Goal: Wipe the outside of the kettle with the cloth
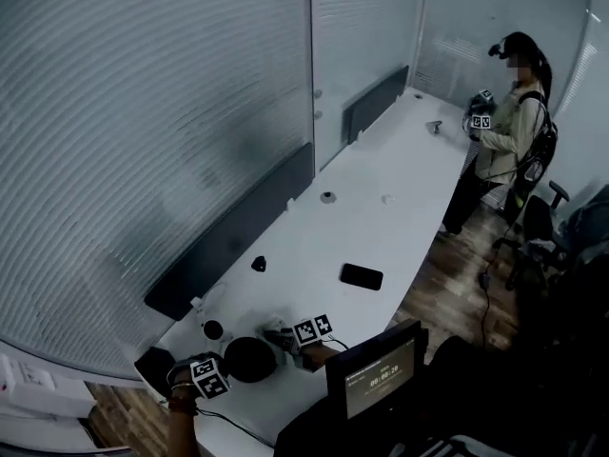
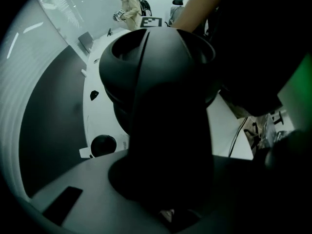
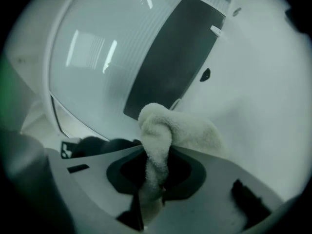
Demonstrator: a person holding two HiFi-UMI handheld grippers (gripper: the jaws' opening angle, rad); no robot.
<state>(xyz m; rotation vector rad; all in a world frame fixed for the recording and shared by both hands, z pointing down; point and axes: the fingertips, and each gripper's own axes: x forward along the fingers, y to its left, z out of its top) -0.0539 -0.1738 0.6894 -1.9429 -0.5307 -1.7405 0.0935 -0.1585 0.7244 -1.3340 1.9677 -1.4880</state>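
Black kettle (image 1: 249, 359) upright at the near end of the white worktop (image 1: 400, 188), between the two tools in the head view. Small and plain from up there, yet swells across nearly the whole left gripper view as a dark rounded body (image 2: 161, 96) with a band running down its front. Held by the left hand-held gripper (image 2: 168, 213), jaws closed against the kettle's near side, a grip told only by that gripper's own view; from the head, just its marker cube (image 1: 207, 377) above a forearm. Just right of the kettle, the right hand-held gripper (image 1: 303, 334), jaws pinched tight on a fold of white terry cloth (image 3: 168, 130), the rest bunched in a knot above them. Hardly readable from the head view, that cloth; clear and close in the right gripper view, with the kettle only a dark shape at its left. Cannot tell whether cloth and kettle touch. Farther along the worktop, a flat black phone (image 1: 362, 276), a small dark object (image 1: 259, 264) and a round black thing (image 1: 212, 329). At the far end, a person (image 1: 509, 131) standing, also caught small in the left gripper view. Nearest the camera, a dark screen (image 1: 381, 374).
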